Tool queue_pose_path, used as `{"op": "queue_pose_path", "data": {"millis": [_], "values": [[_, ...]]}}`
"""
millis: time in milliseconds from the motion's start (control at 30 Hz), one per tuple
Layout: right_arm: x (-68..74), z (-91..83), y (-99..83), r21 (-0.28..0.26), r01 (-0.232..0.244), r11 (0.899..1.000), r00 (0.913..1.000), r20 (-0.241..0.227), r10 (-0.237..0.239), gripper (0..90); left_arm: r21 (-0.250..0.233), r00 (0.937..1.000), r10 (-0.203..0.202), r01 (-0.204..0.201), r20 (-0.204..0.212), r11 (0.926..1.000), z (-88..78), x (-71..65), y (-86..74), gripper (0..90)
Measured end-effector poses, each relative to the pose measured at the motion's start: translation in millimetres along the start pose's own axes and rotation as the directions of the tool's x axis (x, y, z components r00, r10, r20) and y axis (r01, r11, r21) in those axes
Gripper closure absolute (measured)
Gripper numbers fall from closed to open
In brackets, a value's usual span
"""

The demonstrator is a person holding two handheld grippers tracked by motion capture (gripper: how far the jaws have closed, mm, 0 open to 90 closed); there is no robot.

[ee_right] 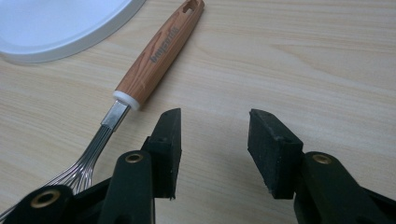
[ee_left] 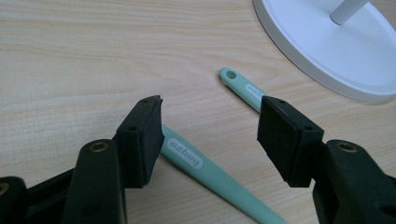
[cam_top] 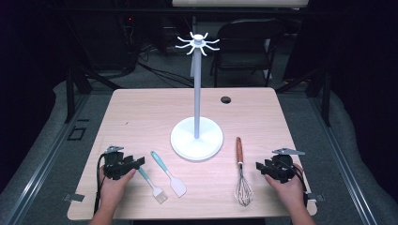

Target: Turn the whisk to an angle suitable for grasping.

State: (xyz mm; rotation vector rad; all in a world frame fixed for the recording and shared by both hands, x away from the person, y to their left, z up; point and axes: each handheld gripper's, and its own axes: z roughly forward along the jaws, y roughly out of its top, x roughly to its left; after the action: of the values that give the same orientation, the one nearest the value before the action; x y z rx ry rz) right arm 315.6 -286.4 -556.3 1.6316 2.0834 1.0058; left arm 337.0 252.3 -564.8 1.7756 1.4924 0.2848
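My left gripper [cam_top: 139,162] rests on the table at the front left, held by a hand, its jaws open. In the left gripper view, the left gripper [ee_left: 212,116] has the teal handle of a basting brush [ee_left: 205,170] lying on the table between its pads, untouched. A teal-handled spatula [ee_left: 240,86] lies just beyond it. My right gripper [cam_top: 259,166] sits at the front right, open and holding nothing. In the right gripper view, the right gripper [ee_right: 215,121] is just right of the whisk [ee_right: 156,56], which has a wooden handle and wire loops.
A white utensil stand [cam_top: 196,93] with a round base [cam_top: 183,140] and hooks on top rises at the table's middle. Brush [cam_top: 151,183], spatula [cam_top: 169,174] and whisk [cam_top: 242,176] lie in front of it. A cable hole [cam_top: 225,100] is at the back.
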Motion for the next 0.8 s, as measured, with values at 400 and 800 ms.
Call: {"op": "queue_pose_path", "data": {"millis": [400,800], "values": [[7.6,2.6,2.0,-0.001,0.003,1.0,0.9995,-0.032,-0.003,54.2,-0.009,0.9999,0.006,-0.006,-0.011,0.9999,-1.9,-4.4,-0.4,40.4],[25.6,6.1,6.3,0.018,0.017,1.0,0.9979,-0.062,-0.016,54.4,-0.009,0.9998,0.01,-0.01,0.017,0.9999,0.5,-12.2,-0.1,43.0]]}}
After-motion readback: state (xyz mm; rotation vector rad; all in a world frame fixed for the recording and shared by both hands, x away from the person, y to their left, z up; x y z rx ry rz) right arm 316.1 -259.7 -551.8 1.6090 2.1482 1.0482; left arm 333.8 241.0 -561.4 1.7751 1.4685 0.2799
